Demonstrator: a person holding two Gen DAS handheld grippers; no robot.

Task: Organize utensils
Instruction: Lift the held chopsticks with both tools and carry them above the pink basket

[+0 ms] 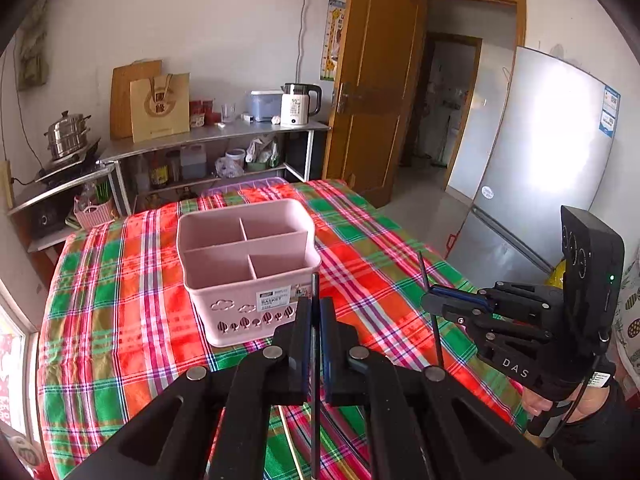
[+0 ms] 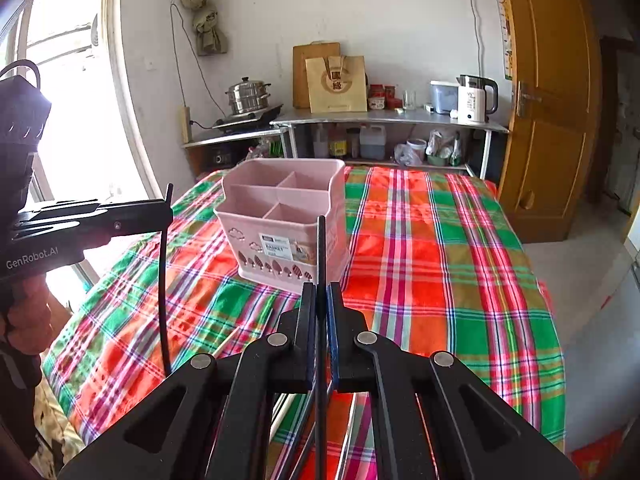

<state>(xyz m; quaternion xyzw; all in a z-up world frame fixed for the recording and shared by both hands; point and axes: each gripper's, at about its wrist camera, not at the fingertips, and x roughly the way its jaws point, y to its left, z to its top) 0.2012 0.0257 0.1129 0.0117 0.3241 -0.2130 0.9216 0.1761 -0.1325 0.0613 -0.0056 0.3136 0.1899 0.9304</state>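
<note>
Both grippers' fingers clamp thin black utensils (image 1: pixel 315 320), their lower ends cut off.

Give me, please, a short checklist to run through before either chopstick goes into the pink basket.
1. Left gripper shut on its black chopstick: ok.
2. Right gripper shut on its black chopstick: ok.
3. Pink basket upright on the plaid cloth: ok.
4. Compartments in view are empty: ok.
5. Either chopstick above a compartment: not ok, both short of the basket.
6. Grippers apart: ok.
</note>
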